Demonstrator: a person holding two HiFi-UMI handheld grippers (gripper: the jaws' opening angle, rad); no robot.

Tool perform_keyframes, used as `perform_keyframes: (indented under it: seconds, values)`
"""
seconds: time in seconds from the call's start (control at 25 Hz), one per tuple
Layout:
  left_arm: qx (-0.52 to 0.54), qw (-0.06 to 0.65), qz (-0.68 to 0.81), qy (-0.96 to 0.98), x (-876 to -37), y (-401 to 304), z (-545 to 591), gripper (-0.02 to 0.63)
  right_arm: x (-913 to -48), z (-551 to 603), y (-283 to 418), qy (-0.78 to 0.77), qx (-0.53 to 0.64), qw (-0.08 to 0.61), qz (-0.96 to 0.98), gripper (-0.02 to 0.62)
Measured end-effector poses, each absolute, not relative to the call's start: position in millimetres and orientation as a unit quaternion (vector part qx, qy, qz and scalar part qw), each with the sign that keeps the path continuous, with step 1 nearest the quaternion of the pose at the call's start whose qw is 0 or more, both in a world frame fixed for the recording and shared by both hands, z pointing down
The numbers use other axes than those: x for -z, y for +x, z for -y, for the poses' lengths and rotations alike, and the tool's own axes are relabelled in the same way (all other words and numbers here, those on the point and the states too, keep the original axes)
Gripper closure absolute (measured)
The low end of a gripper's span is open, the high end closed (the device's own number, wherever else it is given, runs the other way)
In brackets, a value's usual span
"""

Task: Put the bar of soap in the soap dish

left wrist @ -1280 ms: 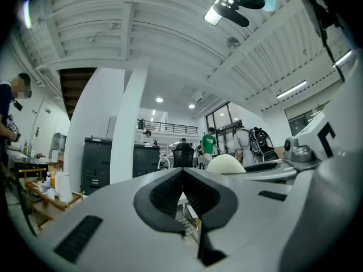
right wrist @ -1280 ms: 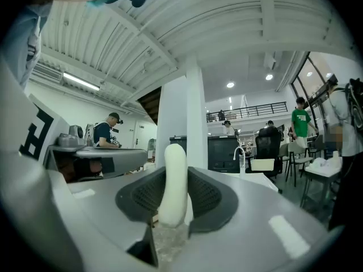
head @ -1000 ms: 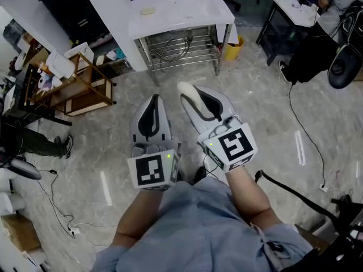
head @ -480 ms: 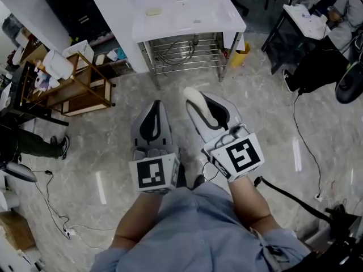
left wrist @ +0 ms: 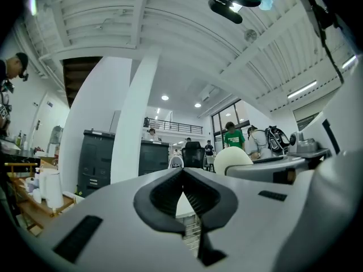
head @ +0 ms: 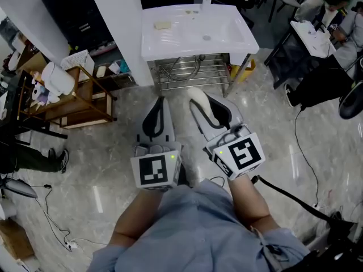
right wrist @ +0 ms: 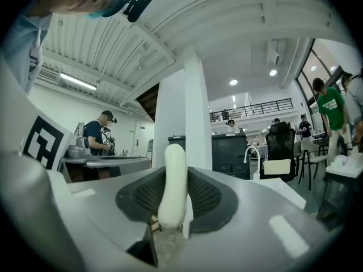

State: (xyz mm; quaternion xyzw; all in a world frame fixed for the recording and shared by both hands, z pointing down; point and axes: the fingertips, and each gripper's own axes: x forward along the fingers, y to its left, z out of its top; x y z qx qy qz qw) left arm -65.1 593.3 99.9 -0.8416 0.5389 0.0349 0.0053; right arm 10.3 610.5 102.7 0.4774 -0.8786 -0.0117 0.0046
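Note:
A white bar of soap (head: pixel 198 98) stands on edge between the jaws of my right gripper (head: pixel 203 102), which is shut on it; in the right gripper view the soap (right wrist: pixel 173 180) fills the gap between the dark pads. My left gripper (head: pixel 159 102) is beside it, shut and empty, its pads meeting (left wrist: pixel 182 177). Both point level toward a white sink unit (head: pixel 227 35) ahead, still apart from it. A small tan soap dish (head: pixel 163 24) lies on the sink's left ledge. A faucet (head: pixel 205 3) stands at the back rim.
A white pillar (head: pixel 122 21) rises left of the sink, with a wooden shelf cart (head: pixel 74 98) further left. A yellow bin (head: pixel 248 68) stands by the sink's right leg. Black chairs and a desk (head: pixel 317 33) stand right; cables (head: pixel 309 146) cross the floor.
Both grippers have moved forward together toward the sink, which now lies nearer and lower in the head view. The soap stays gripped in the right gripper.

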Motion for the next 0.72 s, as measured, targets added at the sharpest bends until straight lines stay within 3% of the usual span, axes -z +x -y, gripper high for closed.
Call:
perform_keyframes:
  seconds: [0.72]
  values:
    - [-0.047, -0.012, -0.528, -0.848, -111.7, -79.2, -487.0, 0.6, -105.6, -507.3, -8.7, 0.485, 0.022, 0.022, 0.874, 0.486]
